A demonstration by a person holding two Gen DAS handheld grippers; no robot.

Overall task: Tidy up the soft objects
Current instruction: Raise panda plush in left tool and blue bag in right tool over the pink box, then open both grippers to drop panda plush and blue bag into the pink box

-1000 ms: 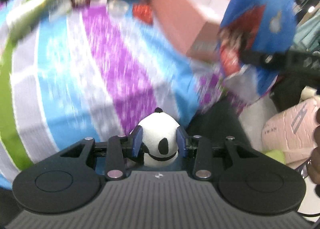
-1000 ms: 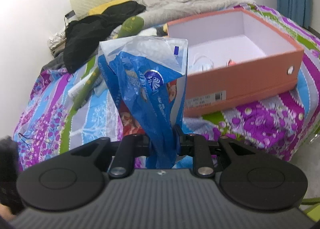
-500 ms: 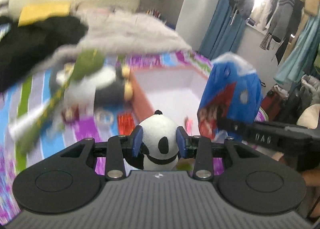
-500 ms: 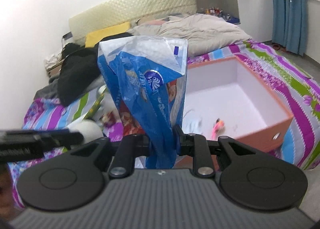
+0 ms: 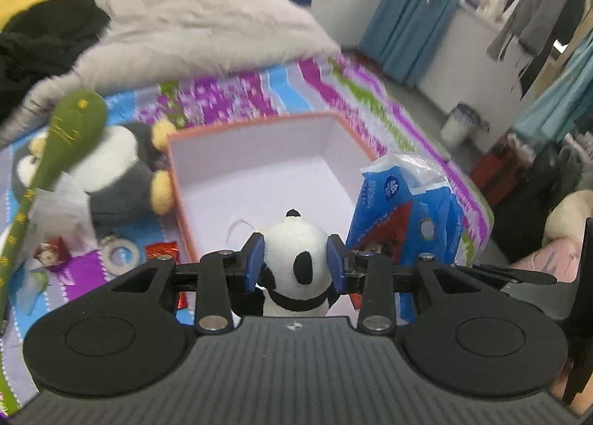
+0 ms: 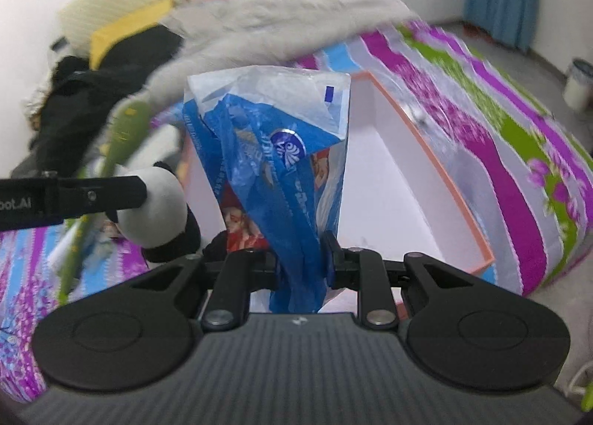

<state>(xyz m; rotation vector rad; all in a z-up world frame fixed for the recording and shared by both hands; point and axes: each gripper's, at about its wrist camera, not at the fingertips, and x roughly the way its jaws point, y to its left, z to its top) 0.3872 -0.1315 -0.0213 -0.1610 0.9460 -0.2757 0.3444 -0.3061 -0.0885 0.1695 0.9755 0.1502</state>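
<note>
The left tool [image 5: 295,264] is gripping a small panda toy [image 5: 296,258] between its blue pads [image 5: 255,262], pinching the toy's white head from both sides. The panda is hanging above the near edge of the open box [image 5: 267,165], which is sitting on the bed [image 5: 370,91] with its orange rim and white inside facing up. From the right wrist view, the same panda [image 6: 159,210] is showing to the left of the box [image 6: 407,184], held at the tip of the left tool's black finger.

The right tool [image 6: 303,265] is clamping a crumpled blue plastic bag [image 6: 281,165] near its lower end, and the bag is standing up above the box's near wall. In the left wrist view the bag [image 5: 407,217] is hovering over the box's right near corner, just beside the panda.

To the left of the box, a grey and white penguin plush [image 5: 107,173] is lying against the box's outer wall, with a long green plush stick [image 5: 55,150] resting across it. A roll of tape [image 5: 120,252] and a red wrapper [image 5: 161,250] are lying on the striped bed cover near the box's left near corner. Beyond the box, a grey blanket [image 5: 207,28] is piled on the bed.
</note>
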